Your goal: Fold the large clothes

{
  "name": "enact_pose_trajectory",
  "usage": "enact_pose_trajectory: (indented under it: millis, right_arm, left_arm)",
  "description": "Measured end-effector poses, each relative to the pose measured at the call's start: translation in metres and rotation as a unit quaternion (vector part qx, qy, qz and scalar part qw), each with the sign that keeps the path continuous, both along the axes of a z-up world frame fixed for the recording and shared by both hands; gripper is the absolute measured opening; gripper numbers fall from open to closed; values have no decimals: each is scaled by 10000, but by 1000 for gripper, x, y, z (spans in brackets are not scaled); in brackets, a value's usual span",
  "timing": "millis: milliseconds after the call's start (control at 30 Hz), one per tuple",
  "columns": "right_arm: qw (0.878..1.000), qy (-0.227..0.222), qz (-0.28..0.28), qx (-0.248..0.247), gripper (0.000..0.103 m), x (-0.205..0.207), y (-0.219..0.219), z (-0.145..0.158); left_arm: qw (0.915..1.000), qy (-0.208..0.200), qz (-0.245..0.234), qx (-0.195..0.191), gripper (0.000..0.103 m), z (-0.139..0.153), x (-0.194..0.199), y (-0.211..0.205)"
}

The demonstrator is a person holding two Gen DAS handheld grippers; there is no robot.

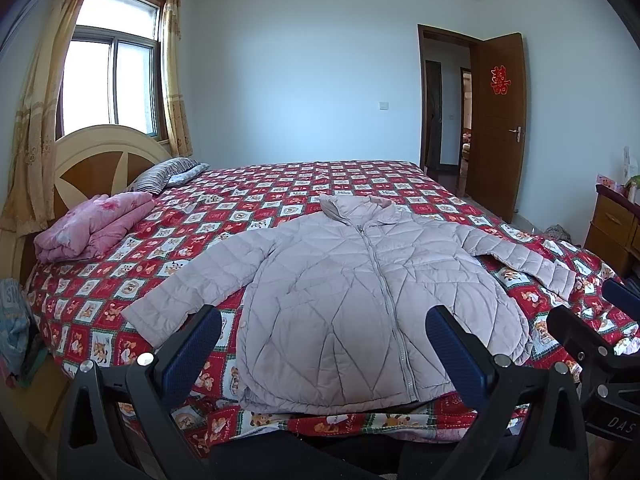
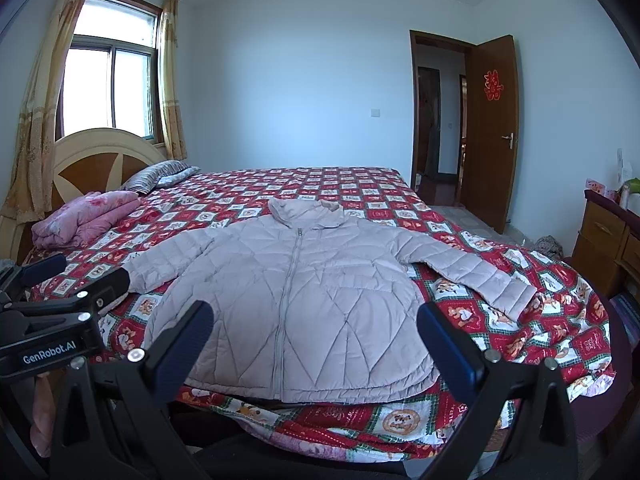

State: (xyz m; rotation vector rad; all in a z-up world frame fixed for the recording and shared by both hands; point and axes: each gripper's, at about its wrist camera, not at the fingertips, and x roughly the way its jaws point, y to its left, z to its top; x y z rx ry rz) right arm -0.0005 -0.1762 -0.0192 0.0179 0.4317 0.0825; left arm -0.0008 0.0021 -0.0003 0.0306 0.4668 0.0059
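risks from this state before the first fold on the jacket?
1. The puffy quilted jacket looks slippery and springy; a shallow pinch may slip, or a fold may spring back open.
2. Its hem lies at the near edge of the bed, and one sleeve reaches toward the side edge; dragging could pull it off.
3. Both tools, left and right, hang open and close together; they may collide when crossing.
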Motion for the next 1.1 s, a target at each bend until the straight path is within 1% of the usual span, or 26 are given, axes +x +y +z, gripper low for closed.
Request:
enact_pose_trajectory:
  millis: [1100]
  right_arm:
    - [9999, 95, 54, 51, 103, 0, 4, -4]
  left_arm:
    - [10000, 7, 40, -18, 102, -1, 1, 2]
